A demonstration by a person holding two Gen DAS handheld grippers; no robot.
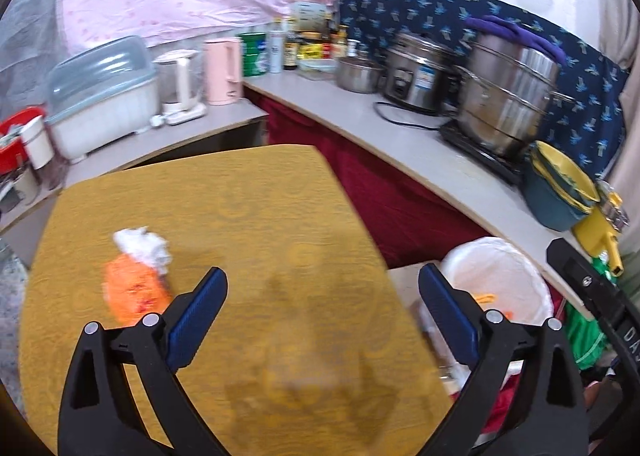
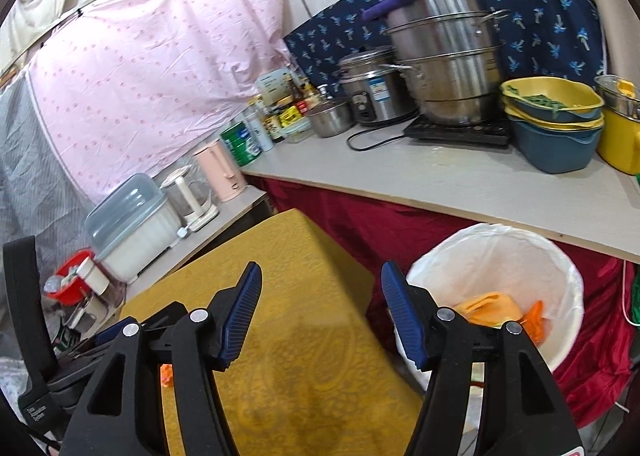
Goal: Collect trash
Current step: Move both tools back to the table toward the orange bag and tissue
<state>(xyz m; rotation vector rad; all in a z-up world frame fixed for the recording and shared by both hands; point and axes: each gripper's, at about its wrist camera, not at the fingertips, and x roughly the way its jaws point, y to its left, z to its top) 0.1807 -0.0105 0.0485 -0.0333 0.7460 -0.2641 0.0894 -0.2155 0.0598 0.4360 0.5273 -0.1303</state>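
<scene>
Only the white letters "DAS" can be read, on a black strap [image 1: 624,320] at the right edge of the left wrist view (labels on bottles and cans are too blurred).

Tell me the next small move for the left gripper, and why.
Probably ease the left gripper forward and to its left, toward the orange wrapper and the crumpled white tissue on the yellow table. Both grippers are open and empty, these look like the only trash left there, and the lined bin already holds orange scraps.
</scene>
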